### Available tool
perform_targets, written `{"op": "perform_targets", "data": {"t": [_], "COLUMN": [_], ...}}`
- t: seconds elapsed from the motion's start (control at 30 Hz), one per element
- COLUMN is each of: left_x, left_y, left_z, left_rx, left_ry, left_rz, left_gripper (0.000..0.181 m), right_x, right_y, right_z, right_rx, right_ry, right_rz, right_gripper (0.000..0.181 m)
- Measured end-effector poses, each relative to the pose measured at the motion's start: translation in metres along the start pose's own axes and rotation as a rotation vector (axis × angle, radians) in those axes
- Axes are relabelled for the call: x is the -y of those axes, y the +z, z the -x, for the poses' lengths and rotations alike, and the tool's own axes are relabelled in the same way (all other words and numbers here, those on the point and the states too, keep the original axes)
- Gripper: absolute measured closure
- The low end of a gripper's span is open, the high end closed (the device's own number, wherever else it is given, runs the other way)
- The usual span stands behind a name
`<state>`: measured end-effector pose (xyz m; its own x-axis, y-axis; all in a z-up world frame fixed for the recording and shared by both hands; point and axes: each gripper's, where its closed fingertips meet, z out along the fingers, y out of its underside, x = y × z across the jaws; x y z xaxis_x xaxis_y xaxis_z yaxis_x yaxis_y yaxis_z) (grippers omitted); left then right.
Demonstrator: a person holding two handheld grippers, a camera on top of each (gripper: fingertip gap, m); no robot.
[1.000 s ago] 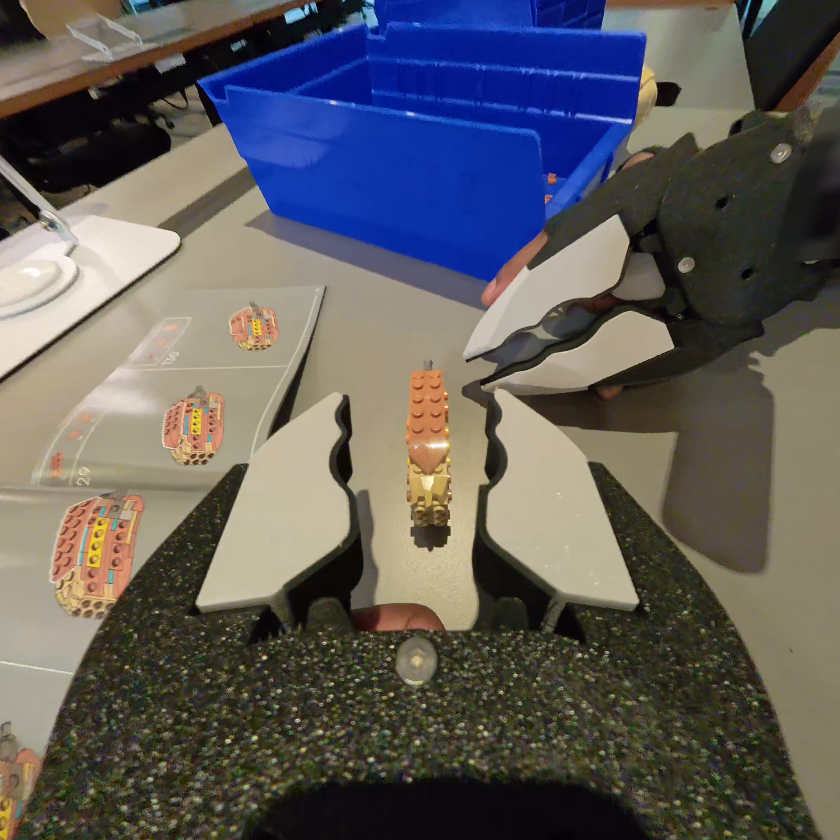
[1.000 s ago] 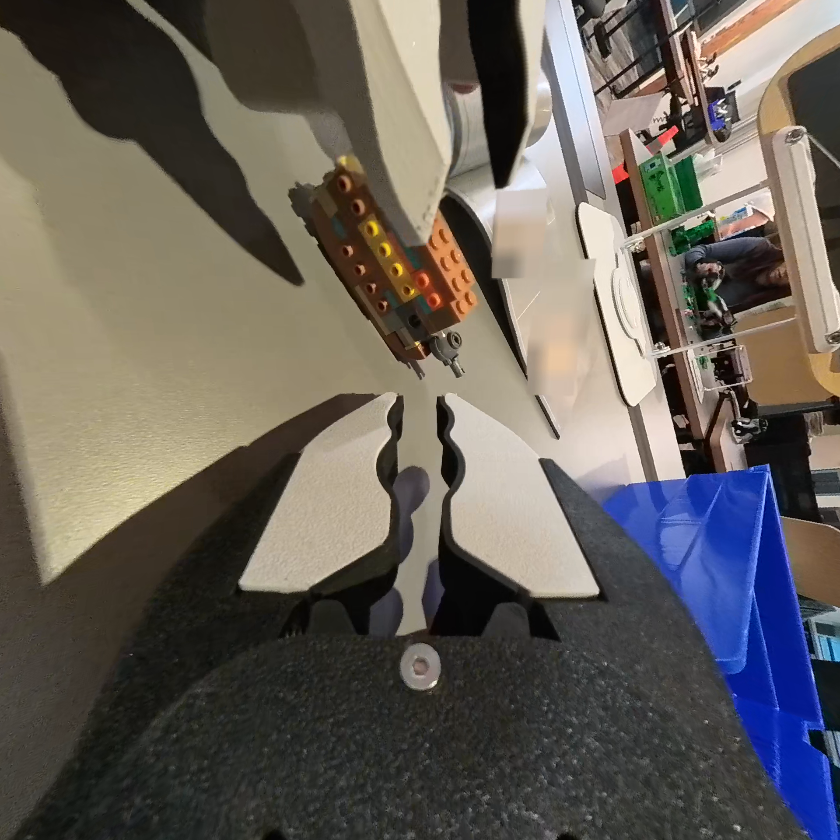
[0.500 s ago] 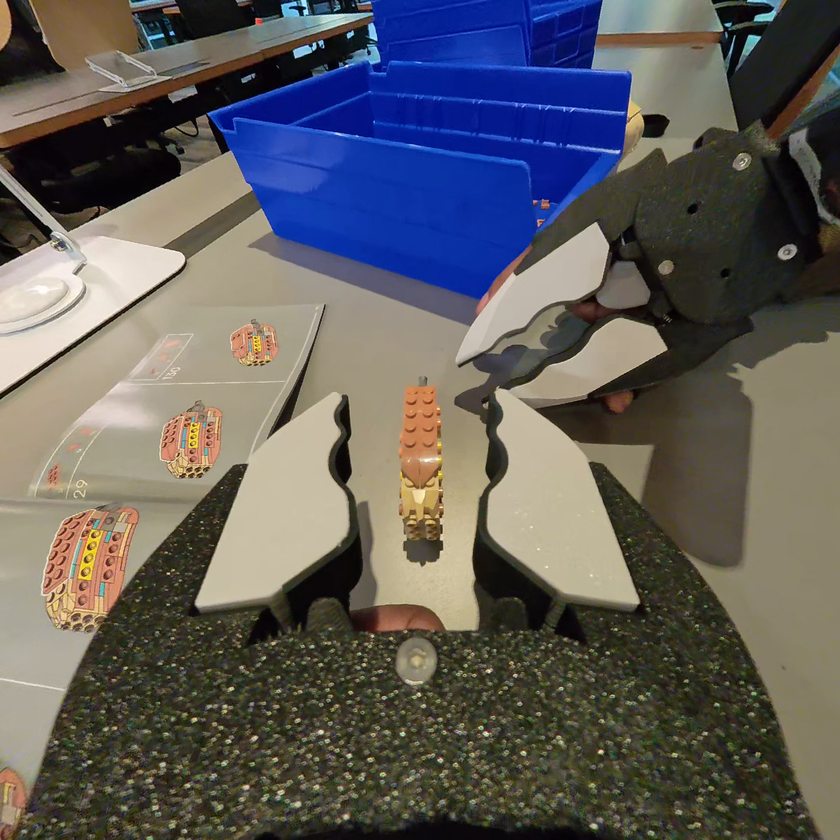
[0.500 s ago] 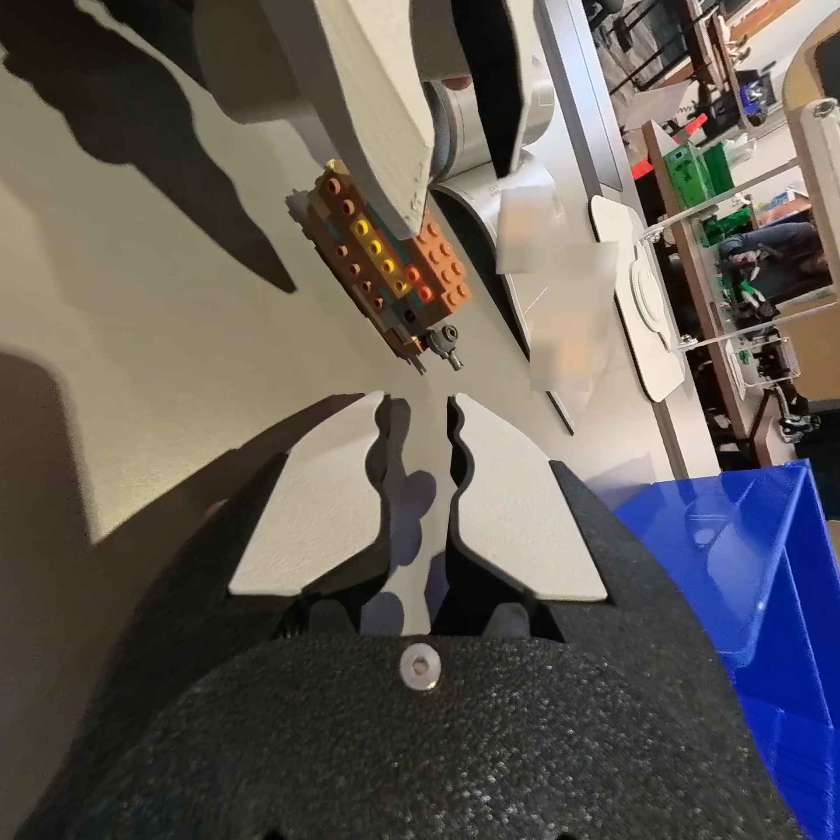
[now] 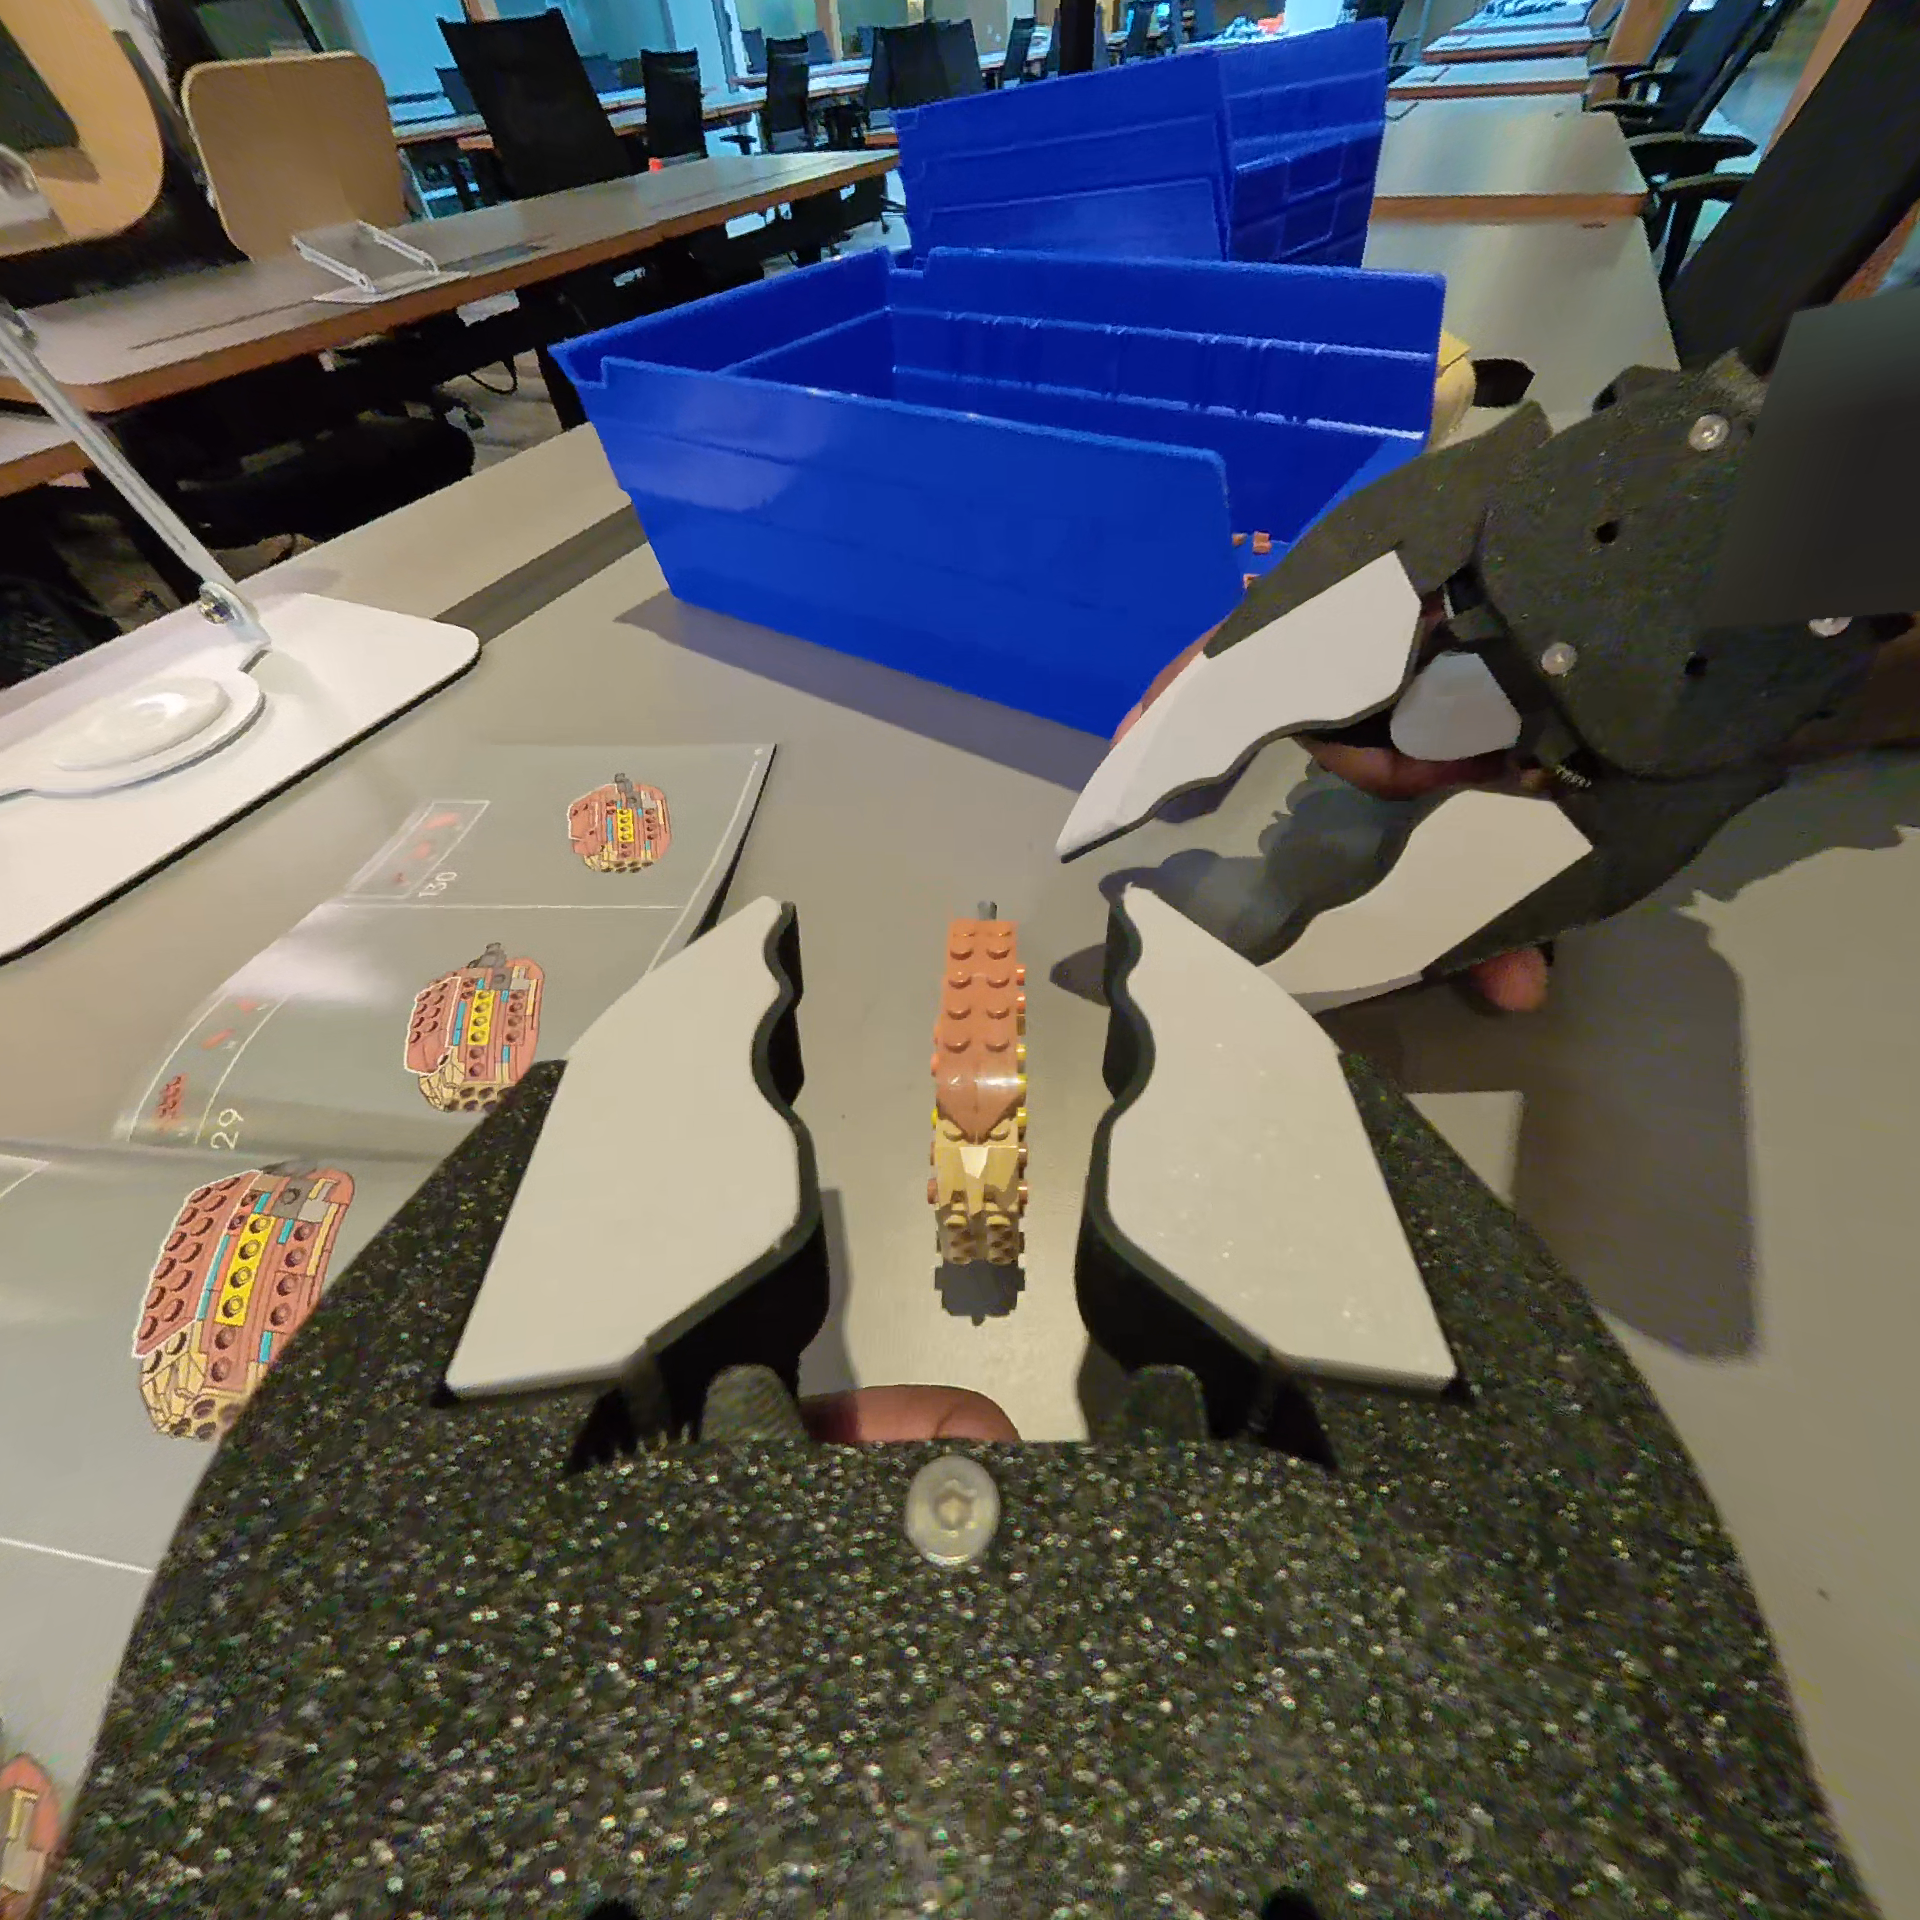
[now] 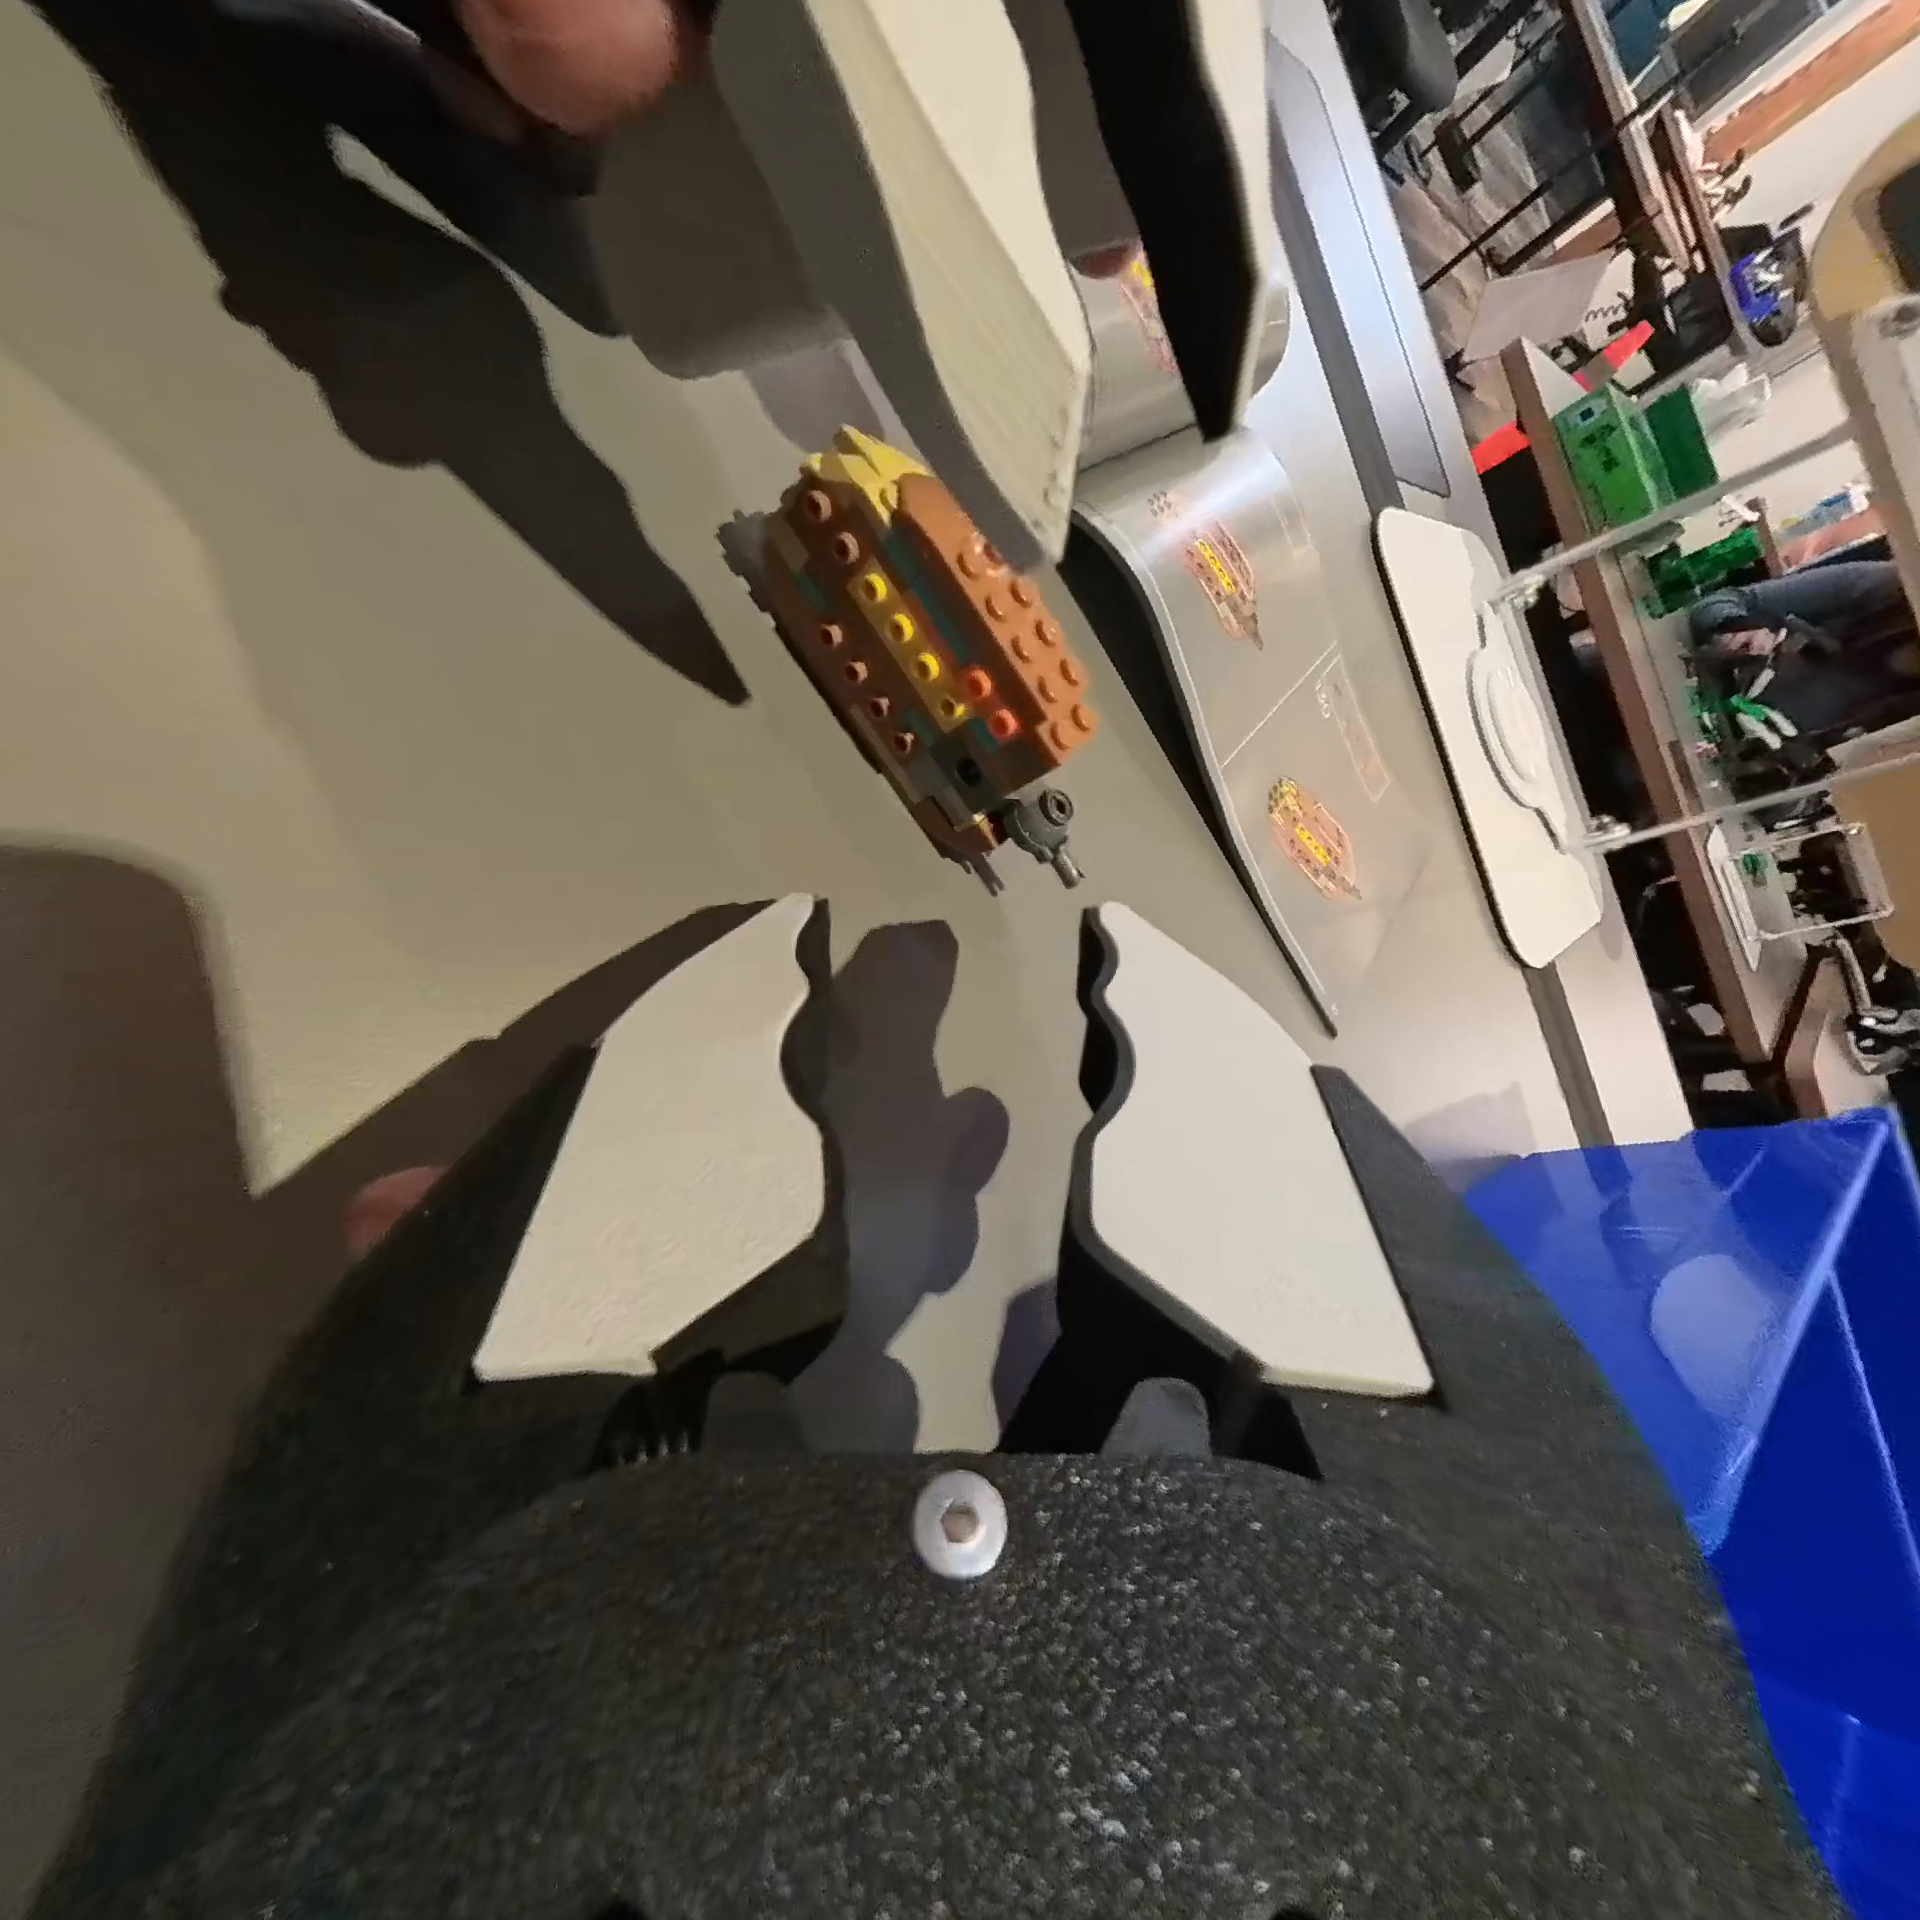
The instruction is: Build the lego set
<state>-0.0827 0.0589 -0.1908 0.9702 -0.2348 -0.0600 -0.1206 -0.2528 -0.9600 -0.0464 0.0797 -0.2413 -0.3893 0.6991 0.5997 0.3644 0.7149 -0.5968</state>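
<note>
A small lego model, brown, orange and tan, stands on its edge on the grey table. It sits between the fingers of my left gripper, which is open and does not touch it. My right gripper comes in from the right, open and empty, with its tips just beyond the model's far end. In the right wrist view the model shows its studded face with a yellow strip and a grey pin. My right gripper is a short way from that pin. The left gripper straddles the model above.
An open instruction booklet lies left of the model and also shows in the right wrist view. A blue bin with loose pieces stands behind. A white stand base is far left. Hands hold both grippers. Tip to tip, the grippers are about 7 cm apart.
My right gripper has opened from nearly shut to wide open and drawn back slightly. The left gripper has tilted up a little. The model has stayed in place.
</note>
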Motion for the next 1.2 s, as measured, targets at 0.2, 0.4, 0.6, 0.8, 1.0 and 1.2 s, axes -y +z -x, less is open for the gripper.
{"op": "perform_targets", "data": {"t": [0.2, 0.4, 0.6, 0.8, 1.0, 1.2], "left_x": [0.003, 0.002, 0.002, 0.001, 0.0, 0.0], "left_y": [0.0, -0.001, -0.001, -0.005, -0.004, -0.005], "left_z": [0.002, 0.009, 0.007, 0.008, 0.007, 0.011], "left_rx": [0.01, -0.006, -0.026, -0.029, -0.048, -0.063], "left_ry": [0.03, -0.032, -0.042, -0.049, -0.064, -0.12], "left_rz": [-0.025, -0.05, -0.049, -0.049, -0.044, -0.055], "left_gripper": [0.125, 0.126, 0.126, 0.126, 0.127, 0.129], "right_x": [0.003, 0.007, 0.022, 0.034, 0.032, 0.038], "right_y": [0.0, 0.0, -0.008, -0.013, -0.012, -0.017], "right_z": [0.002, 0.003, -0.005, -0.004, -0.009, -0.011], "right_rx": [0.014, 0.035, 0.013, 0.011, 0.055, 0.064], "right_ry": [0.009, 0.05, 0.093, 0.116, 0.242, 0.277], "right_rz": [-0.019, -0.045, -0.132, -0.211, -0.268, -0.331], "right_gripper": [0.133, 0.134, 0.137, 0.139, 0.142, 0.145]}}
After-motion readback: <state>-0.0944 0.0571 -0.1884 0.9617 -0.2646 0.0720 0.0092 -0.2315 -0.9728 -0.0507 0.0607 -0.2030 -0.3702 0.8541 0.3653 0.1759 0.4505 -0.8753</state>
